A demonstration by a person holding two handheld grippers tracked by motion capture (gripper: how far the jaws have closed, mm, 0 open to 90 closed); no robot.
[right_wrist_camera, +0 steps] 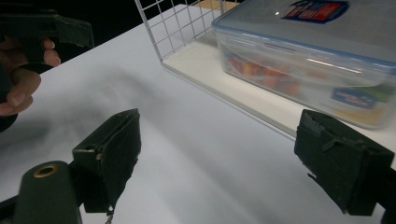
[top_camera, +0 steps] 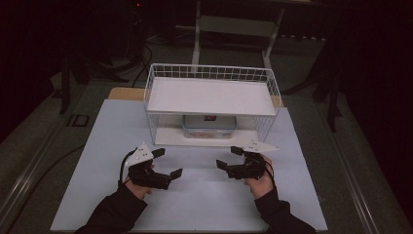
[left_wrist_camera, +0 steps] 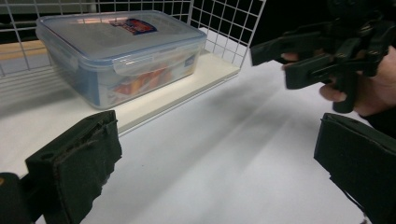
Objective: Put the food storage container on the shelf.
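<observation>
The left gripper (top_camera: 168,163) is held with its 2 jaws spread wide and nothing between them, low over the white table (top_camera: 112,146). The right gripper (top_camera: 230,158) is held the same way, its jaws parted and empty, just in front of the white wire rack (top_camera: 210,73). Both are aimed inward, toward each other and toward the rack's open front. A clear plastic container (top_camera: 209,126) with a blue-trimmed lid is seen on the rack's lower shelf, beneath the upper shelf board, untouched by either gripper. Orange and red contents are visible through its wall in the 2 gripper views
</observation>
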